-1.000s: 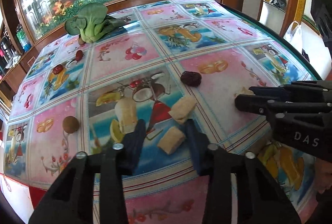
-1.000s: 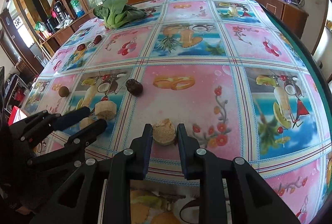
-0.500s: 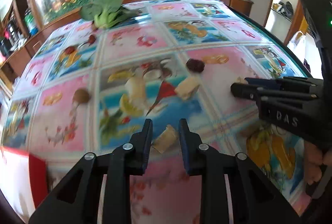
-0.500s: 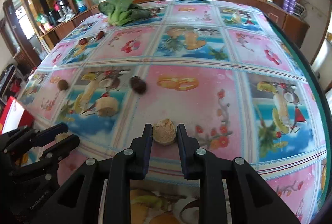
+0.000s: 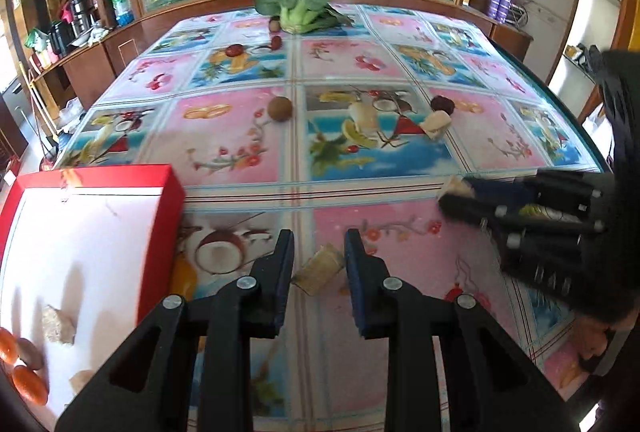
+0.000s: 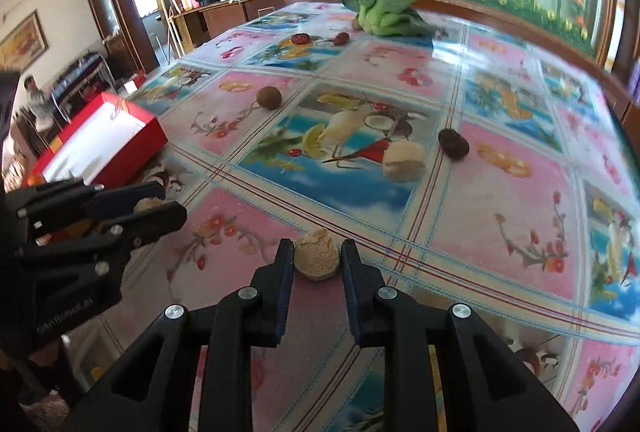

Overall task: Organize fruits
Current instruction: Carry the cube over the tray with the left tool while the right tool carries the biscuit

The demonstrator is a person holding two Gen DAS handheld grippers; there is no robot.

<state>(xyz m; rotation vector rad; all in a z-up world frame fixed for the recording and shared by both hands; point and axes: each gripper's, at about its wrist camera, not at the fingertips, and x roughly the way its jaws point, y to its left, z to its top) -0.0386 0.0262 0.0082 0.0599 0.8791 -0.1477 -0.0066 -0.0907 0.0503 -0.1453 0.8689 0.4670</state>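
Observation:
My left gripper [image 5: 319, 251] is shut on a small tan chunk [image 5: 321, 270], held just above the tablecloth beside the red box [image 5: 120, 177]. The box's white inside holds orange fruits [image 5: 28, 384], a brown one and another tan chunk [image 5: 58, 324]. My right gripper [image 6: 317, 251] is shut on a rounder tan chunk [image 6: 318, 260]. In the right wrist view the left gripper [image 6: 166, 203] shows at the left with its chunk, near the red box [image 6: 120, 151]. On the table lie a third tan chunk [image 6: 404, 161], a dark date [image 6: 452, 143] and a brown round fruit [image 6: 268, 97].
A bok choy [image 5: 300, 7] lies at the far edge of the table, with two red dates [image 5: 234, 49] in front of it. Wooden cabinets and a glass case border the table. A person [image 6: 36, 99] stands in the background at the left.
The left gripper closed on a tan chunk and carried it left; the red box has come into view. The right gripper also swung left, still holding its chunk.

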